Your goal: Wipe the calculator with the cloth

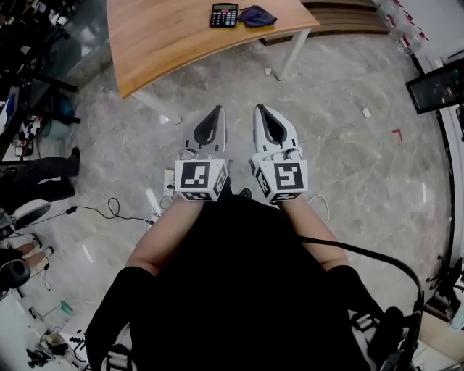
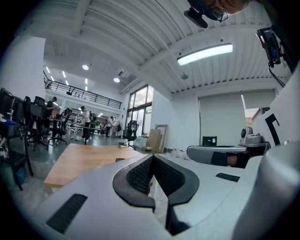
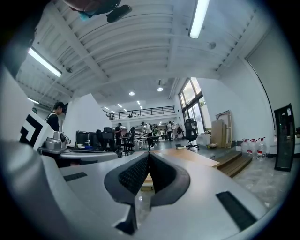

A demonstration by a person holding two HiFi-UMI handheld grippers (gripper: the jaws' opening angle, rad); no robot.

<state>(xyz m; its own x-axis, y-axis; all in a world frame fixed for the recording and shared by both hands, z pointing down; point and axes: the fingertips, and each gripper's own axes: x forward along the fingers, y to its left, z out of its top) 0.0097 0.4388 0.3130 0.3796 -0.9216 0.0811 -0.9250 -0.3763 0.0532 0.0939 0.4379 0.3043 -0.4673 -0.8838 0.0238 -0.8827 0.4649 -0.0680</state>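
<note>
A black calculator (image 1: 224, 15) lies near the far right corner of a wooden table (image 1: 167, 40) in the head view, with a dark blue cloth (image 1: 258, 15) bunched right beside it. Both grippers hover side by side over the floor, well short of the table. My left gripper (image 1: 217, 111) is shut with nothing in it, and so is my right gripper (image 1: 260, 109). In the left gripper view the left gripper (image 2: 152, 156) points level toward the table (image 2: 79, 161). The right gripper (image 3: 148, 154) also points level, with the table (image 3: 194, 157) beyond its tips.
Grey stone floor (image 1: 348, 159) lies between me and the table. Cables (image 1: 109, 210) trail on the floor at left, by chairs and desks (image 1: 29, 109). A dark screen (image 1: 438, 87) stands at right. Water bottles (image 3: 253, 149) and wooden steps (image 3: 236, 164) sit right of the table.
</note>
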